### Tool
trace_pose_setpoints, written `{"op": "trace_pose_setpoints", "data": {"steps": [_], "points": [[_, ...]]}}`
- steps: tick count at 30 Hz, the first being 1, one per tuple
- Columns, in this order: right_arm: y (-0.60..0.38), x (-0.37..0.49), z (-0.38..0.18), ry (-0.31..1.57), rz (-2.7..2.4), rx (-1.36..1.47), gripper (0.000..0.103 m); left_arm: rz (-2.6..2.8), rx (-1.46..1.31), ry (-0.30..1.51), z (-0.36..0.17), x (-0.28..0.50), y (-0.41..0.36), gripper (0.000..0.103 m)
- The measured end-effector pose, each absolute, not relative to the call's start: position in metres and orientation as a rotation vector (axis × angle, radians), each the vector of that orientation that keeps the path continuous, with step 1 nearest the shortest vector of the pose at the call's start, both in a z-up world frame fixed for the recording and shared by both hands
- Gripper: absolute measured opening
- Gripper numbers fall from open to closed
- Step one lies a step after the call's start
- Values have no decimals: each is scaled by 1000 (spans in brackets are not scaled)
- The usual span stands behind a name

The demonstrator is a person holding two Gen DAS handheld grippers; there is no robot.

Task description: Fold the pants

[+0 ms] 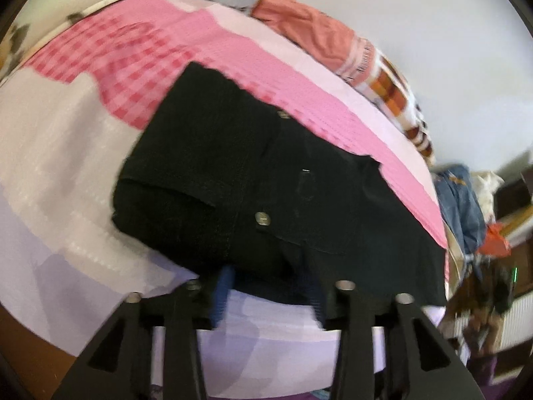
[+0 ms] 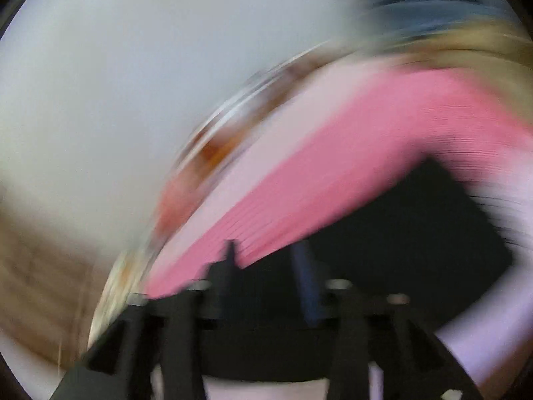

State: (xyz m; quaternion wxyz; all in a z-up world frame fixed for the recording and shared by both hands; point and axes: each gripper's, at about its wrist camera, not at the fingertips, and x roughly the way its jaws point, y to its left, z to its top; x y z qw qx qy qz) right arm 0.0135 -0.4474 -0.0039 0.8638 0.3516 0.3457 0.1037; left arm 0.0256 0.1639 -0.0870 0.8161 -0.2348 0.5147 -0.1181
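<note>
Pants black, folded compactly (metal button visible), seemingly flat.

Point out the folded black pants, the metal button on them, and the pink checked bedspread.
Folded black pants (image 1: 213, 166), left wrist view, upper folded layer.
Metal button (image 1: 262, 218), left wrist view, its face.
Pink checked bedspread (image 1: 133, 53), left wrist view, bare checked area.

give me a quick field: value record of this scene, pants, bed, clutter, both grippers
pants: black pants, folded into a compact bundle, metal button showing
surface: pink and white bedspread, the pants lie on it
clutter: clothes pile along the bed's far edge, by the wall
left gripper: left gripper at the bundle's near edge, jaws spread wide
right gripper: right gripper near the pants, jaws look apart, view heavily blurred
</note>
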Motion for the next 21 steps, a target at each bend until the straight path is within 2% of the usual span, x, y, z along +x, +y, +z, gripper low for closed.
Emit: {"op": "trace_pose_setpoints", "data": {"steps": [4, 6, 11, 15, 16, 18, 21], "points": [[-299, 108, -16, 866, 563, 324, 55, -262, -415, 1093, -81, 24, 156, 48], [-254, 146, -33, 937, 637, 204, 55, -271, -428, 1105, -79, 23, 160, 48], [-195, 206, -61, 1035, 736, 18, 53, -281, -479, 1077, -62, 11, 180, 49], [-185, 227, -78, 1094, 737, -35, 51, -204, -463, 1004, -44, 7, 199, 60], [-184, 233, -82, 1121, 753, -18, 49, -178, -480, 989, -41, 7, 207, 61], [-176, 238, -96, 1190, 765, -41, 35, -118, -520, 979, -43, 7, 225, 66], [-165, 233, -110, 1222, 805, -69, 26, -61, -582, 1012, -59, 7, 246, 66]]}}
